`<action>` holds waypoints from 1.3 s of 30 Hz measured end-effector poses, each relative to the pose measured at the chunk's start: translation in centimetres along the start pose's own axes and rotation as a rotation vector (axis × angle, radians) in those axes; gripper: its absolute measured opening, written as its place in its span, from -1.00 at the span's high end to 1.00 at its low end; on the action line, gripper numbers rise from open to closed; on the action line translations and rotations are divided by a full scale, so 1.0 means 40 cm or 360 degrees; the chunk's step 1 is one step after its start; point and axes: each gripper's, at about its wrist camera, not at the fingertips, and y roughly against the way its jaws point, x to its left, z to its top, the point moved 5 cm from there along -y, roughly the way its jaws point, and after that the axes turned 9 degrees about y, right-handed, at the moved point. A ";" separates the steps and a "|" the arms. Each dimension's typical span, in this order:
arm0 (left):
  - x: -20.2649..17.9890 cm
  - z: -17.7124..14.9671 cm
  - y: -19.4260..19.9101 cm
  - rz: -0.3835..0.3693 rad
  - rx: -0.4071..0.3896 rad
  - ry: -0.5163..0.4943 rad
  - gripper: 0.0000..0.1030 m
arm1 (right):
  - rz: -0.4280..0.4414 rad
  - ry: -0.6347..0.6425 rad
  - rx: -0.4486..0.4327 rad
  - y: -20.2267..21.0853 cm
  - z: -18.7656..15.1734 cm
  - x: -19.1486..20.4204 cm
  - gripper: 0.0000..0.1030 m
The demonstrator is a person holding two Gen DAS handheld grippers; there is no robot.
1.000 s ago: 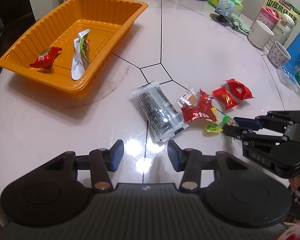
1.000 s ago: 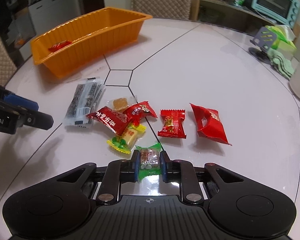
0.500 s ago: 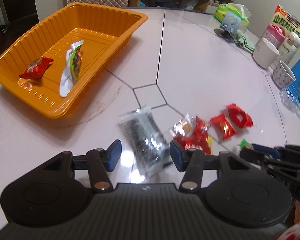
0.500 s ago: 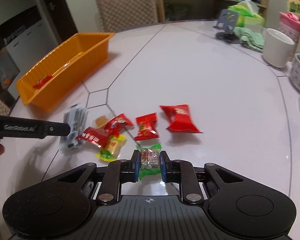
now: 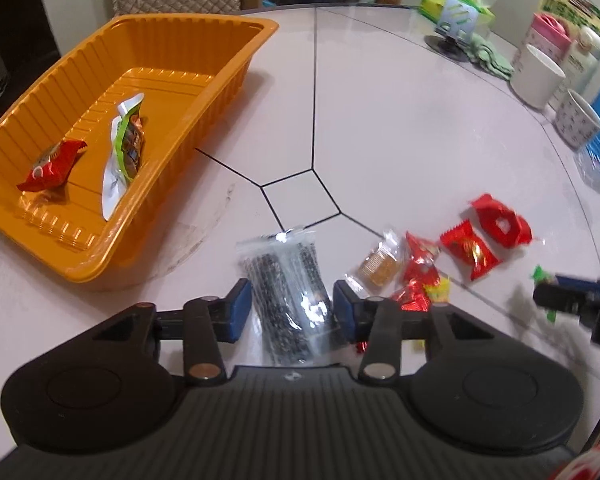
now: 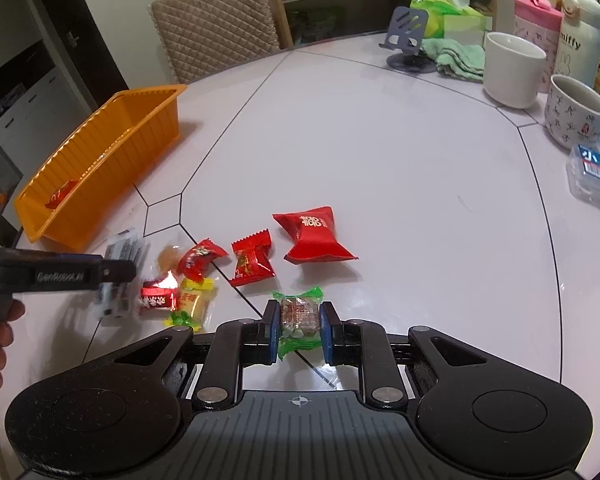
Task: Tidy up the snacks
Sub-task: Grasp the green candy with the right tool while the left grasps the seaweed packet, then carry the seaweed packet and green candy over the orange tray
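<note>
My left gripper point(image 5: 292, 308) is open, its fingers on either side of a clear pack of black sticks point(image 5: 288, 296) lying on the white table. My right gripper point(image 6: 299, 330) is shut on a green-wrapped candy point(image 6: 298, 314), held just above the table. An orange tray point(image 5: 100, 128) at the left holds a red candy point(image 5: 50, 164) and a white-green packet point(image 5: 124, 152). Several red and yellow candies point(image 6: 252, 262) lie between the grippers. The right gripper also shows in the left wrist view point(image 5: 572, 300).
White mugs point(image 6: 512, 68), a pink tin, a white bottle, a phone stand point(image 6: 406, 40) and green cloth stand at the table's far right. A plastic box point(image 6: 596, 180) lies at the right edge. A quilted chair point(image 6: 216, 24) stands behind the table.
My left gripper has moved forward and down until its fingers straddle the black stick pack. My right gripper has lifted and swung right with the green candy in it.
</note>
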 end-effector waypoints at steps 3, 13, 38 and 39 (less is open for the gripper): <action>0.008 -0.014 0.012 0.0006 0.0006 -0.0049 0.26 | -0.0001 -0.0006 0.0002 -0.001 -0.002 -0.002 0.60; -0.008 0.000 -0.016 -0.0004 0.0032 -0.0144 0.25 | 0.0026 -0.0013 0.0012 -0.008 -0.001 0.001 0.60; 0.001 -0.020 0.142 -0.0084 -0.0072 -0.0080 0.31 | 0.0146 0.0074 -0.0046 0.050 0.021 0.092 0.60; 0.005 -0.020 0.156 -0.0087 -0.0079 -0.0067 0.31 | 0.0158 0.0081 -0.0048 0.053 0.023 0.101 0.60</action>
